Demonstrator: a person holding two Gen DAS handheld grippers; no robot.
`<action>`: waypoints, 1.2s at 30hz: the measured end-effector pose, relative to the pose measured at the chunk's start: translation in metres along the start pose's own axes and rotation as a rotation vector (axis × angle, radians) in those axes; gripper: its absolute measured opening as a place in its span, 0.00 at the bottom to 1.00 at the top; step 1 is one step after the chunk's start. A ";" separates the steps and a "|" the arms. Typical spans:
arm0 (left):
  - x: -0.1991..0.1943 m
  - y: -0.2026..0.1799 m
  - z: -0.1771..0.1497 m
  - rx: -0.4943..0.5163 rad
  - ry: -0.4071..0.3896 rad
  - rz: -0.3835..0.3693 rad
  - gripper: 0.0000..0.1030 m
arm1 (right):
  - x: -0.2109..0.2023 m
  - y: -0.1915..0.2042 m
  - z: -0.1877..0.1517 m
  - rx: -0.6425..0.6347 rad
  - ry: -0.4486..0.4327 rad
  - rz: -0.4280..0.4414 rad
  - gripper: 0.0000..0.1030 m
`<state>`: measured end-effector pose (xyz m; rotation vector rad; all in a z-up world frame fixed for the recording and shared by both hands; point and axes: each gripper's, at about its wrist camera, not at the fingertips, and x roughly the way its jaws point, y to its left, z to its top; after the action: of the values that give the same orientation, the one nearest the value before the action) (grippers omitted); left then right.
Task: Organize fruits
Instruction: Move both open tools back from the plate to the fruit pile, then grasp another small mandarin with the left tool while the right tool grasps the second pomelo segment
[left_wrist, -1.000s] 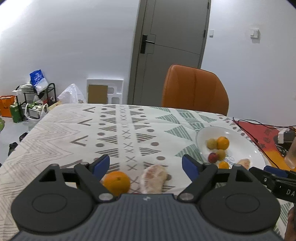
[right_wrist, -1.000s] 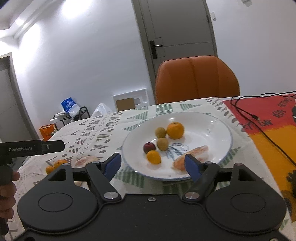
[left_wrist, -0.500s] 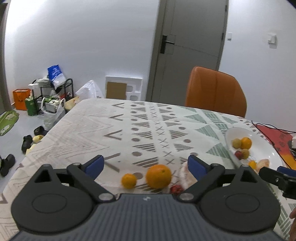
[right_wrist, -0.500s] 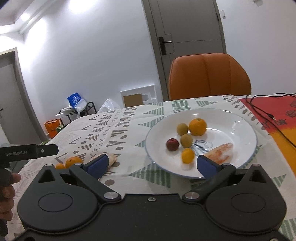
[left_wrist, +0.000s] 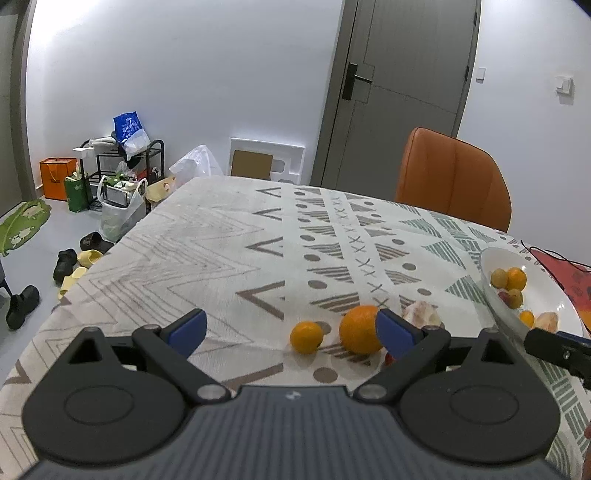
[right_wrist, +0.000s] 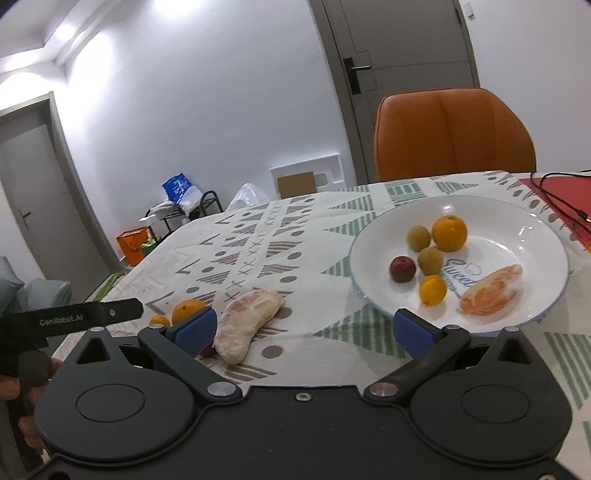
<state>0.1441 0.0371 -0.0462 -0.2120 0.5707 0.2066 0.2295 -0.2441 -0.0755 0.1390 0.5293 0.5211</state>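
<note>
A white plate (right_wrist: 543, 236) holds an orange (right_wrist: 449, 233), two greenish-brown fruits, a dark red fruit (right_wrist: 402, 269), a small orange fruit (right_wrist: 432, 290) and a peeled pomelo wedge (right_wrist: 492, 289). On the cloth to its left lie a second pomelo wedge (right_wrist: 248, 323), a large orange (left_wrist: 360, 333), a small orange (left_wrist: 306, 336) and a small red fruit half hidden behind my finger. My left gripper (left_wrist: 291, 330) is open, with both oranges lying between its fingers but beyond the tips. My right gripper (right_wrist: 304, 332) is open over the cloth between the wedge and the plate.
A patterned tablecloth (left_wrist: 229, 251) covers the table. An orange chair (right_wrist: 454, 134) stands at the far side. A red mat with black cables (right_wrist: 554, 192) lies at the right. Bags, a rack and shoes (left_wrist: 110, 184) sit on the floor left of the table.
My left gripper has swung left and drawn back, so the large orange now sits near its right finger and a small orange has come into view. My right gripper has turned left, away from the plate.
</note>
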 end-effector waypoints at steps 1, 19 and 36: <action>0.001 0.000 -0.001 -0.001 0.004 0.000 0.94 | 0.001 0.001 0.000 0.000 0.004 0.004 1.00; 0.021 0.002 -0.010 -0.028 0.033 -0.036 0.58 | 0.027 0.017 -0.005 -0.008 0.057 0.037 1.00; 0.036 0.001 -0.011 -0.040 0.066 -0.079 0.22 | 0.062 0.033 -0.005 -0.004 0.120 0.066 0.78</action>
<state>0.1679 0.0402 -0.0748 -0.2801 0.6227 0.1344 0.2585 -0.1844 -0.0987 0.1218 0.6426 0.5974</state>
